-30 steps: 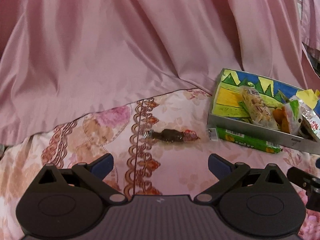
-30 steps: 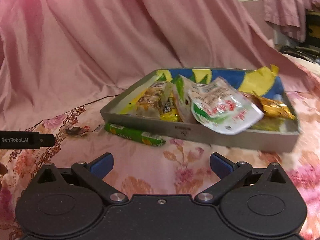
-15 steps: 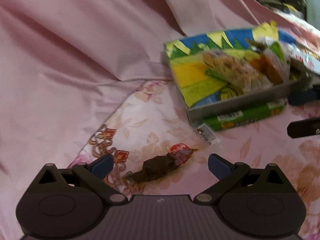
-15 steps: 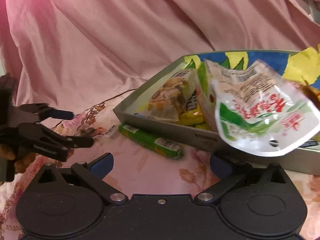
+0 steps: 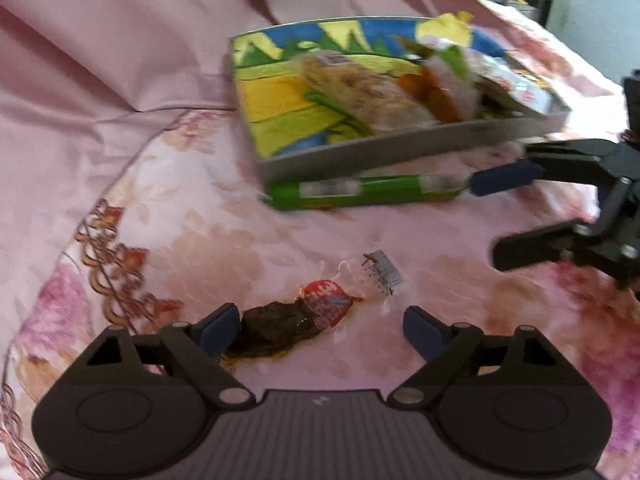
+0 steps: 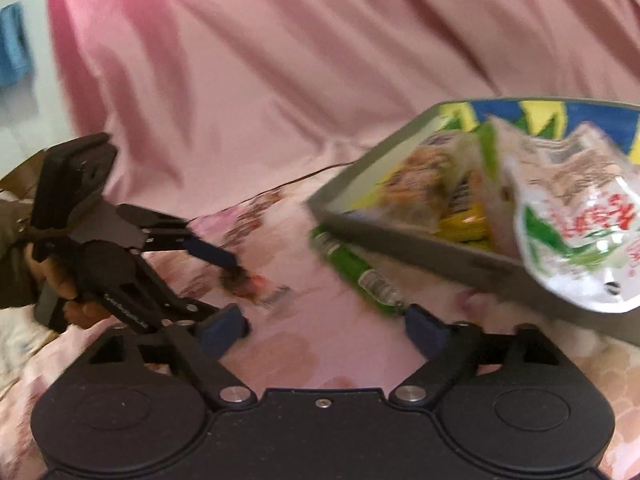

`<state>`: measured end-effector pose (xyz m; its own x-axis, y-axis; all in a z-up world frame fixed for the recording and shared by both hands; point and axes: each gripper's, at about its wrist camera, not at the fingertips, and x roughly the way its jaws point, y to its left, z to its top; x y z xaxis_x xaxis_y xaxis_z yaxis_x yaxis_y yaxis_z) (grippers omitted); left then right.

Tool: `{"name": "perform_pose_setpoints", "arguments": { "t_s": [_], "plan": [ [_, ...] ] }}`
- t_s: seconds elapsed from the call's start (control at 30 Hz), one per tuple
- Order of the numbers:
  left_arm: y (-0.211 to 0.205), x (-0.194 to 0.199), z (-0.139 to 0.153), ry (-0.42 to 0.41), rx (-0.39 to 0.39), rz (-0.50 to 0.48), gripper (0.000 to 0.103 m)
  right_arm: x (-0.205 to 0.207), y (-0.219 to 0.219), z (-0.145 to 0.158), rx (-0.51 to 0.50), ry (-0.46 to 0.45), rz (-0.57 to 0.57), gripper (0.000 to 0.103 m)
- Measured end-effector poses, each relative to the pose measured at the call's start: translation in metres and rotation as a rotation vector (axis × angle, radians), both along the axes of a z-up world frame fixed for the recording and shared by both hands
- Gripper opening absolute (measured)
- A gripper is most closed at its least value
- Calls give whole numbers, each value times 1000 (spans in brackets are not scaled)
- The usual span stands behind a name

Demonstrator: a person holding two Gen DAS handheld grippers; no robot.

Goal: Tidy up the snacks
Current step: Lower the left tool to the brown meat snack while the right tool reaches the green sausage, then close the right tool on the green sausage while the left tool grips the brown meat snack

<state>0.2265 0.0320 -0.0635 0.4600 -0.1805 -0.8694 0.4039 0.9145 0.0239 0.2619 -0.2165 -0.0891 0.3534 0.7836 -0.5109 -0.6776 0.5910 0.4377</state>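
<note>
Pink floral bedding (image 5: 192,208) spreads beneath my tray (image 5: 400,152), already heaped with snacks. Outside it lie the green stick pack (image 5: 360,194), against its wall, and the dark snack (image 5: 280,330), between my left gripper's (image 5: 320,326) spread jaws. My right gripper (image 6: 324,326) gapes, empty.

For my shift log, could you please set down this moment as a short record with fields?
setting: floral pink bedcover
tray: grey tray, already holding several snack packets
loose snacks: green tube against the tray's near wall; dark snack packet on the cover
left gripper: open, fingers either side of the dark packet
right gripper: open, near the green tube's end
</note>
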Motion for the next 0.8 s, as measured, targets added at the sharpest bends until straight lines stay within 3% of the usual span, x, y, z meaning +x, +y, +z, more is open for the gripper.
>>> {"name": "perform_pose_setpoints", "arguments": {
  "t_s": [0.1,0.23,0.33,0.4,0.43,0.57,0.8],
  "plan": [
    [-4,-7,2,1,29,-28,91,-8,1,9,-27,-65,7,81],
    [-9,-7,-1,-7,133,-79,92,-4,14,0,-83,-102,-21,79],
    [-11,-4,-4,-1,161,-99,94,-1,24,-11,-138,-127,-43,69],
    [-12,-4,-5,6,161,-100,88,0,29,-13,-150,-157,-38,63],
    [-12,-4,-5,14,153,-92,87,-1,30,-14,-155,-166,-36,51],
    [-14,-9,-2,36,131,-7,78,-3,33,-16,-196,-195,-41,22],
    [-23,-26,1,73,49,219,78,-19,35,-9,-282,-229,-39,20]
  ]
}}
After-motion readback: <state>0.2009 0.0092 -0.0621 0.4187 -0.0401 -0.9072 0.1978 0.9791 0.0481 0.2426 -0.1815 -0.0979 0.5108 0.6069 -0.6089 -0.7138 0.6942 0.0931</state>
